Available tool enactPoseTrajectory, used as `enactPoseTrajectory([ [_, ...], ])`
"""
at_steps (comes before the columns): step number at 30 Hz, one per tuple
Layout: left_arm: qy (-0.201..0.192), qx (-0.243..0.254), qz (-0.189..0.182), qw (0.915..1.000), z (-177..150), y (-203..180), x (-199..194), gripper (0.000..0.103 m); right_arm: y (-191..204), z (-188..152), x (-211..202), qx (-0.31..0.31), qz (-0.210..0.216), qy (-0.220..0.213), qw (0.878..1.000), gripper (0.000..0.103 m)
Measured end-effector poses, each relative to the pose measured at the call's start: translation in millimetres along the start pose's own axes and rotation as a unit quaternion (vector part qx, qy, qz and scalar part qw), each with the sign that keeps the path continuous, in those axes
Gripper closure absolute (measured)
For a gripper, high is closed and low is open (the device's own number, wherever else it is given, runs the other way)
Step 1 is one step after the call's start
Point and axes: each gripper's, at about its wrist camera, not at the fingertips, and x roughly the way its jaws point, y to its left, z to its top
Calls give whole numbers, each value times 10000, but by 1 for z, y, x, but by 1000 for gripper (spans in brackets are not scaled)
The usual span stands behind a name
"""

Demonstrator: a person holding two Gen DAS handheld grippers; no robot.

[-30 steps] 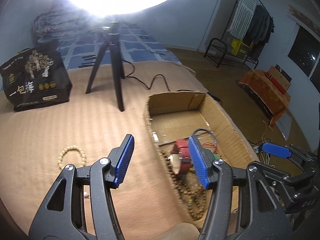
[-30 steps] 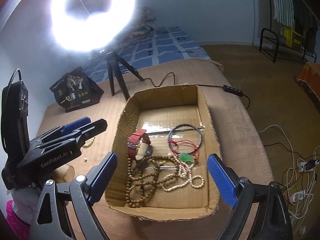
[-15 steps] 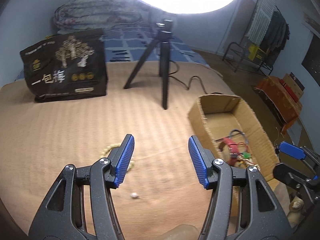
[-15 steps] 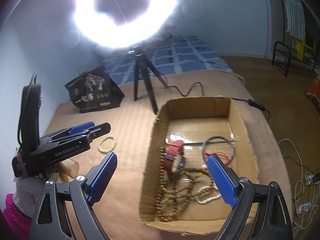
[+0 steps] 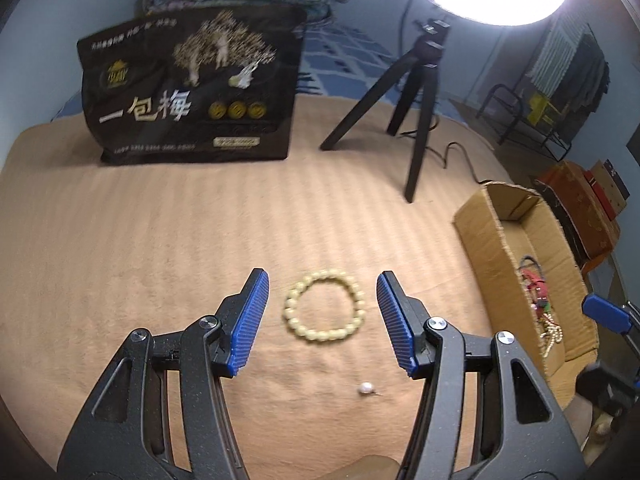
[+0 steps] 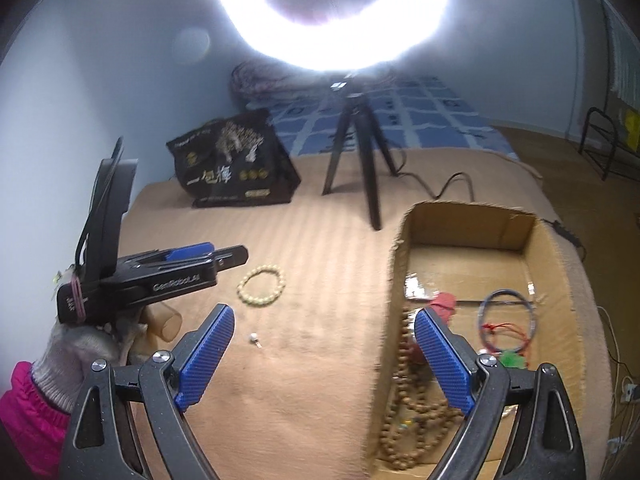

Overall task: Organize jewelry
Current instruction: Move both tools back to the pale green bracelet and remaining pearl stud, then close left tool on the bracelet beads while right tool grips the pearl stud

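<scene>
Since a second ago both hand-held grippers have been swinging away from the cardboard box (image 6: 472, 224) toward the bare blanket, so the pale bead bracelet (image 5: 325, 307), then at the left edge of the left view, is now lying framed between the blue pads of the left hand-held gripper (image 5: 322, 317). Its jaws are standing partly apart with nothing between the pads; the bracelet is lying flat on the tan blanket (image 5: 160, 240) beyond them, untouched. A single small pearl bead (image 5: 365, 388) is resting just nearer, apart from the bracelet.

The right hand-held gripper (image 6: 323, 354) is hanging wide apart and empty over the box's left wall. Only its view is showing the box's inside fully: a long string of brown wooden beads (image 6: 404, 412), a red strap (image 6: 444, 302), a thin dark bangle (image 6: 507, 320) with red cord and a green pendant (image 6: 513, 359). It is also showing the left tool from the side, gripped by a gloved hand (image 6: 80, 344) with a pink sleeve (image 6: 24, 412). The left view is catching only a sliver of the box contents.

The blanket is ribbed and soft, covering a bed. On it are standing a glossy black bag (image 5: 192, 88) with gold tree print and a black tripod (image 5: 416, 92) carrying a glaring ring light (image 6: 332, 12). Behind lies a blue checked sheet (image 6: 404, 120); the walls are pale blue
</scene>
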Motion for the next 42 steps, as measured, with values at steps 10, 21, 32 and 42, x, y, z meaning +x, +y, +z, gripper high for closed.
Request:
enactPoseTrajectory([
  [10, 402, -111, -62, 9991, -9, 24, 32, 52, 27, -11, 41, -193, 319, 683, 9970, 25],
  [21, 547, -17, -146, 9984, -11, 26, 49, 61, 52, -24, 82, -411, 459, 1107, 9919, 41],
  [32, 360, 313, 151, 9987, -14, 24, 56, 88, 60, -30, 112, -640, 267, 1309, 9890, 52],
  [42, 351, 128, 17, 9993, -13, 35, 55, 95, 74, -28, 129, -928, 87, 1322, 9868, 64],
])
